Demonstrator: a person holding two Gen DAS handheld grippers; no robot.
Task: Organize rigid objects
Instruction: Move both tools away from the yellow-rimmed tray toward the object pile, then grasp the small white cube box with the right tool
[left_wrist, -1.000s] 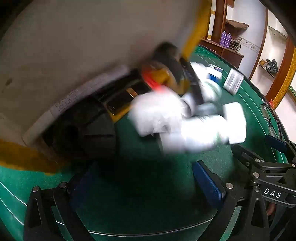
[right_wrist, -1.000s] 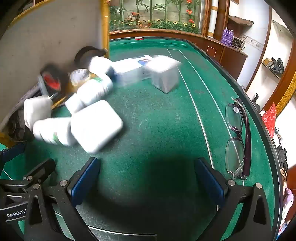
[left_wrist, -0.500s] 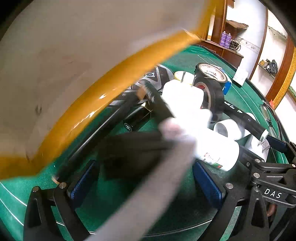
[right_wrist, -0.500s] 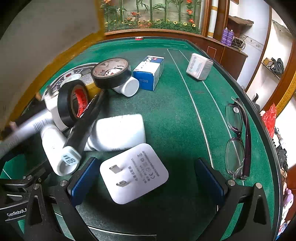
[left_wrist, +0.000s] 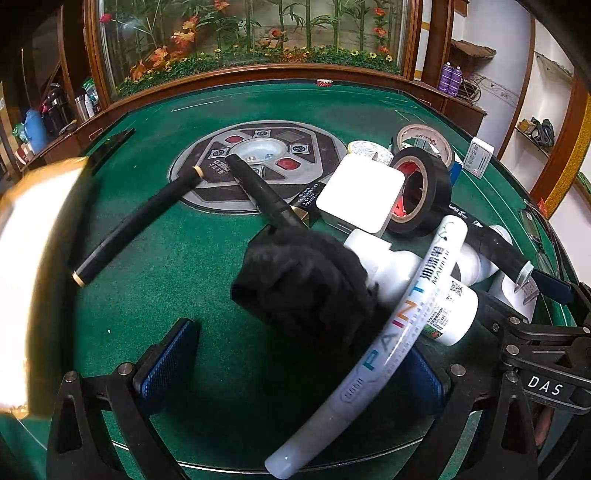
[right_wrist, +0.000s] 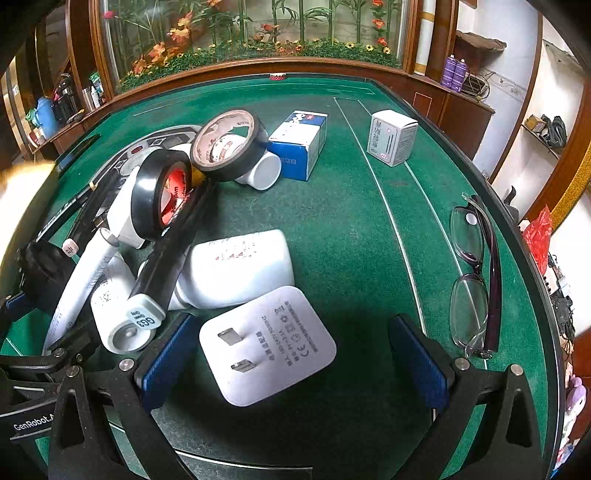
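Note:
A heap of objects lies on the green table. In the left wrist view: a white paint marker, a black fuzzy lump, black markers, a white adapter, black tape and a white bottle. My left gripper is open just before the lump, holding nothing. In the right wrist view a white plug adapter lies between the open fingers of my right gripper. Behind it are a white bottle, black tape, a tape roll and a black marker.
A blue box and a white box stand further back. Glasses lie at the right near the table's edge. A blurred box edge is at the far left. A round control panel sits mid-table.
A tipped box that spilled the objects has swung away to the left. The objects have tumbled out and come to rest on the table. Both grippers have stayed open.

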